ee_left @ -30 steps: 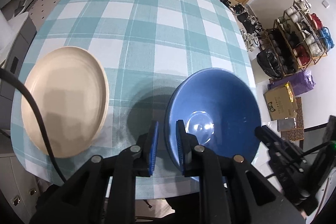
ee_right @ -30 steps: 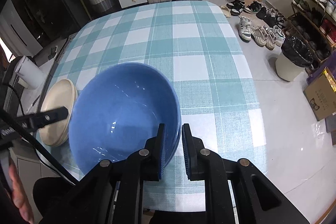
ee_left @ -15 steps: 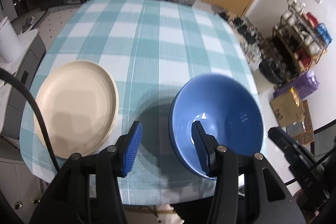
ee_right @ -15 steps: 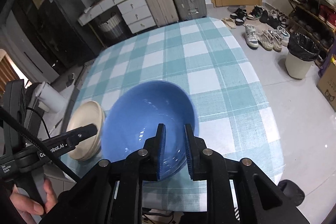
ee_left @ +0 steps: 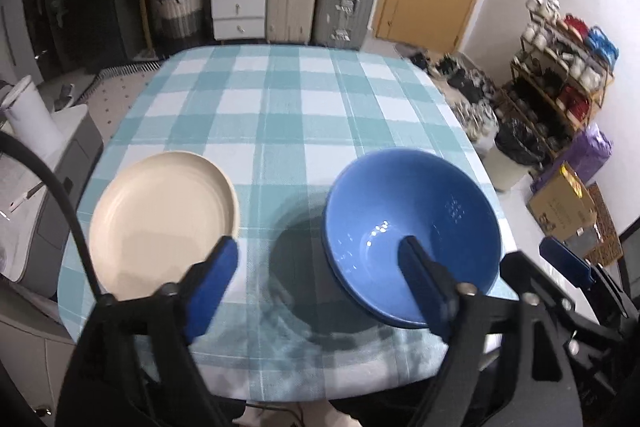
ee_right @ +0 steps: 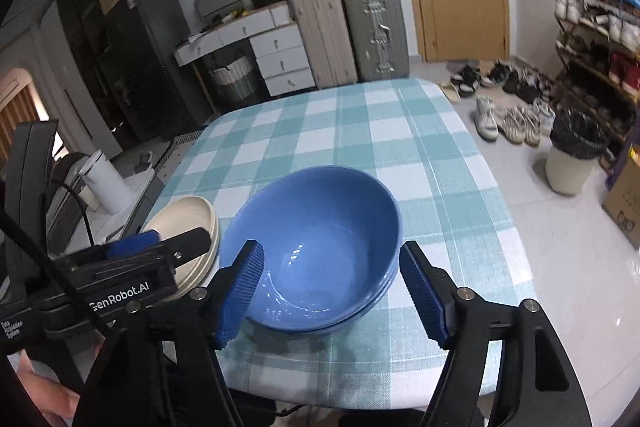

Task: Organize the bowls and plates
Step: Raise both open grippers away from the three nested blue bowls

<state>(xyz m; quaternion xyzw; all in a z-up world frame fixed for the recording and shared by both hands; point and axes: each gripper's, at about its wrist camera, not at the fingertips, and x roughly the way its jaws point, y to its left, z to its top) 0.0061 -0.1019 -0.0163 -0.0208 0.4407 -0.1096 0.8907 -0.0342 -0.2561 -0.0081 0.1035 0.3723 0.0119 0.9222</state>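
- Blue glazed ceramic bowls (ee_right: 320,239), nested in a stack, sit near the front edge of the teal-and-white checked tablecloth (ee_left: 280,115)
- Cream round plates (ee_left: 160,223), also stacked, lie just beside them, apart
- Left gripper (ee_left: 320,283) has just been opening; its blue-padded fingers stand spread, gripping nothing
- Right gripper (ee_right: 332,295) has likewise just been opening; its fingers flank the bowls' near rim without touching

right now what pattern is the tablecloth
Teal and white checks on the tablecloth; clearest in the left wrist view.
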